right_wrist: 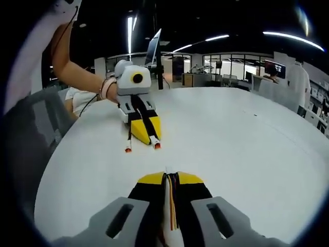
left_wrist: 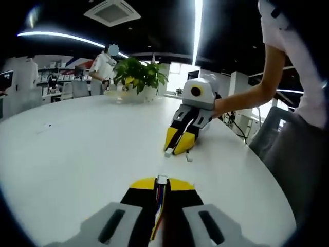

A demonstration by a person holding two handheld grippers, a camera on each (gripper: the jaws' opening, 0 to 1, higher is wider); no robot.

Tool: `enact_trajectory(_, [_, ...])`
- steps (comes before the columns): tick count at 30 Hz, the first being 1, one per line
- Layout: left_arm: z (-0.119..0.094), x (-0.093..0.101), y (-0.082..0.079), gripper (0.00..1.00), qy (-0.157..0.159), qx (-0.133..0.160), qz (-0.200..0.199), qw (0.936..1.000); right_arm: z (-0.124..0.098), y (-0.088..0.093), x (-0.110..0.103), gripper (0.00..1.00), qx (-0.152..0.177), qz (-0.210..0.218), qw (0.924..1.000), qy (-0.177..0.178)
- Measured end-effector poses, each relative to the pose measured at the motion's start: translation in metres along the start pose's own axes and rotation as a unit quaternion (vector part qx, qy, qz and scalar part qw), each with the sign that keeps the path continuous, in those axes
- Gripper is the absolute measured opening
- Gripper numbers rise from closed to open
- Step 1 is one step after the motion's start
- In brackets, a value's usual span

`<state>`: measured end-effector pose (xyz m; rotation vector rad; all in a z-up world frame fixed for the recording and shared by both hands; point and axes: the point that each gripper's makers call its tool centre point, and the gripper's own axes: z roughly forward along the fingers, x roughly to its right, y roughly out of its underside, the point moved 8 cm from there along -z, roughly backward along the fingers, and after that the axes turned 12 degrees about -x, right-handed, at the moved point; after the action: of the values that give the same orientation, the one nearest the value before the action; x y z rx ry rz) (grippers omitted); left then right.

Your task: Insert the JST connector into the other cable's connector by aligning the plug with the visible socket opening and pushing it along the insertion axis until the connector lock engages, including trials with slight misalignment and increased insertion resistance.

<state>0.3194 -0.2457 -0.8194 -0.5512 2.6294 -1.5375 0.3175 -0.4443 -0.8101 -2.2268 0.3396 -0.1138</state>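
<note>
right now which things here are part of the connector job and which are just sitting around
Part of the job:
left gripper, shut on its cable
right gripper, shut on its cable

Just about:
potted plant
white table
chair

There are two grippers. In the left gripper view, one gripper (left_wrist: 161, 181) is near the camera and the other gripper (left_wrist: 178, 147) is across the table (left_wrist: 77, 154). Each gripper pinches one cable, so there are two cables: one cable (left_wrist: 159, 203) here, and one cable (right_wrist: 172, 203) in the right gripper view. There is one white plug (left_wrist: 162, 179) at the tip of the near cable. There is one round white table. There is one green plant (left_wrist: 139, 73) in one pot.
</note>
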Motion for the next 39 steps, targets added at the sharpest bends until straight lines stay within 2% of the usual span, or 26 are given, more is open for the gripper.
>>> enact_trajectory(12, [-0.002,0.001,0.0,0.0,0.008,-0.009,0.01,0.9999,0.001,-0.009,-0.002,0.05,0.012,-0.001,0.9999,-0.011])
enact_trajectory(24, [-0.002,0.003,-0.002,0.0,0.018,-0.024,0.022,0.9993,0.016,-0.019,-0.01,0.05,0.018,-0.015,0.9991,-0.037])
enact_trajectory(39, [-0.001,0.003,-0.004,0.0,0.028,-0.038,0.042,0.998,0.026,-0.021,-0.011,0.05,0.013,-0.026,0.9982,-0.052])
